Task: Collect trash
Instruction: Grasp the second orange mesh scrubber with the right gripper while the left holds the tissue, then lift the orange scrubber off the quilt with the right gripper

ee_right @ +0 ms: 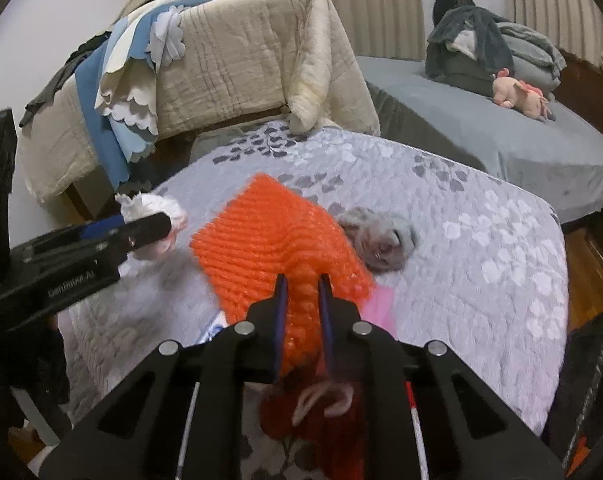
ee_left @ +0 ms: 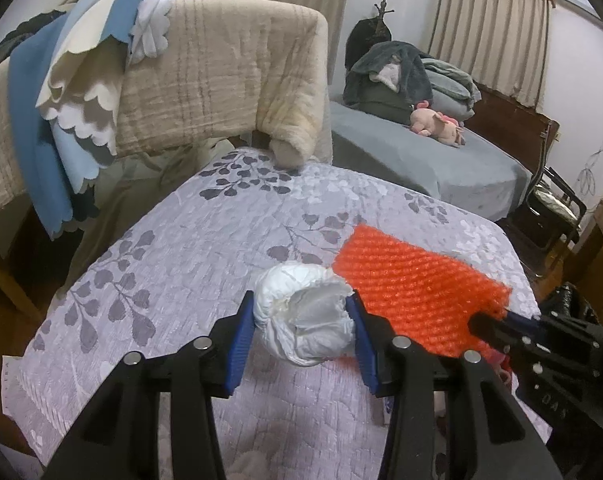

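1. Trash comes first: a crumpled white paper wad (ee_left: pixel 305 316) sits clamped between the blue pads of my left gripper (ee_left: pixel 301 320), whose jaws press on both its sides and hold it above the bed.
2. From the right wrist view I see that same left gripper (ee_right: pixel 157 226) reaching in from the left edge, the white wad (ee_right: pixel 157 216) bulging around its tip.
3. My right gripper (ee_right: pixel 303 300) has its jaws nearly together, pinched on a ridge of an orange sheet of bubble wrap (ee_right: pixel 269 232); the near edge of the sheet is gathered up between the blue pads.
4. In the left wrist view the orange sheet (ee_left: pixel 413 288) spreads just to the right of the wad, with the right gripper (ee_left: pixel 497 320) gripping its near right corner.
5. Both pieces lie over a bed covered by a pale lilac quilt with a grey leaf print (ee_left: pixel 205 248).
6. A crumpled grey wad (ee_right: pixel 381 236) rests on the quilt, just beside the right edge of the orange sheet.
7. A pink flat piece (ee_right: pixel 381 300) shows under the sheet's near right corner; I cannot tell what it is.
8. A cream quilted blanket (ee_left: pixel 221 72) hangs over a frame behind the bed, with a blue and white scalloped cloth (ee_left: pixel 73 100) draped on its left.
9. On the far grey bed (ee_left: pixel 421 152) lies a pink plush toy (ee_left: pixel 437 122) beside a pile of dark folded blankets (ee_left: pixel 401 76).
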`<state>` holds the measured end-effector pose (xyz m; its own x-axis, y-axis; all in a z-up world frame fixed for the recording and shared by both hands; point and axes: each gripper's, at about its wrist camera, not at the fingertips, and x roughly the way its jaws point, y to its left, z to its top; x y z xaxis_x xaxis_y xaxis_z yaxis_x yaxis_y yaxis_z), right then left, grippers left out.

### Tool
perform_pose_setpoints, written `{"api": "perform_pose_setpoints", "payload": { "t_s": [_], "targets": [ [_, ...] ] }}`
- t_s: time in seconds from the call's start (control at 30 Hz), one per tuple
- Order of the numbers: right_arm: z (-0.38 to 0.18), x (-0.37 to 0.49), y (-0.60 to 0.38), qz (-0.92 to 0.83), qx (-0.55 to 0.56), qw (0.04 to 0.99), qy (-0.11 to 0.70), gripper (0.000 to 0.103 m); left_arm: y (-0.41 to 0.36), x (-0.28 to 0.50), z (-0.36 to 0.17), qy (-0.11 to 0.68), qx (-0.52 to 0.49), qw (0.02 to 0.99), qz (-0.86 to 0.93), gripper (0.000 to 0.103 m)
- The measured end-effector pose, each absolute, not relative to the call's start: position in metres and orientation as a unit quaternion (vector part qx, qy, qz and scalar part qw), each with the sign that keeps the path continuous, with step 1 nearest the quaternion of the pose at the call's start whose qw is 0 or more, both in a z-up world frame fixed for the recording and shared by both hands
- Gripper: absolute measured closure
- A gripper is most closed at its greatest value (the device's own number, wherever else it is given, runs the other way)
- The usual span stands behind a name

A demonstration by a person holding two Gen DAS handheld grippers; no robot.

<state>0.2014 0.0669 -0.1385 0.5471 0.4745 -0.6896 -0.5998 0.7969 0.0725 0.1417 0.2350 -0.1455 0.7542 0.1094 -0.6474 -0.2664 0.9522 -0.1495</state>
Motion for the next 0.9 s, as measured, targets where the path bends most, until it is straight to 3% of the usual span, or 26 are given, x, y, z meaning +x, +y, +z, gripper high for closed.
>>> {"api": "perform_pose_setpoints", "payload": {
  "t_s": [0.13,0.3,0.9],
  "targets": [
    [-0.137,0.203,0.06,0.29,-0.081,0.883,0.361,0.051,0.231,0.141,-0.148,0.339,-0.109,0.929,0.103,0.058],
    [-0.128,0.21,0.06,0.29,-0.077,0.89,0.343,0.035,0.233,0.137,-0.149,0.339,-0.11,0.928,0.111,0.058],
    [-0.161,0.227,0.112,0.303,-0.105,0.869,0.376,0.03,0.267,0.135,-0.151,0.337,-0.109,0.924,0.143,0.058]
  ]
}}
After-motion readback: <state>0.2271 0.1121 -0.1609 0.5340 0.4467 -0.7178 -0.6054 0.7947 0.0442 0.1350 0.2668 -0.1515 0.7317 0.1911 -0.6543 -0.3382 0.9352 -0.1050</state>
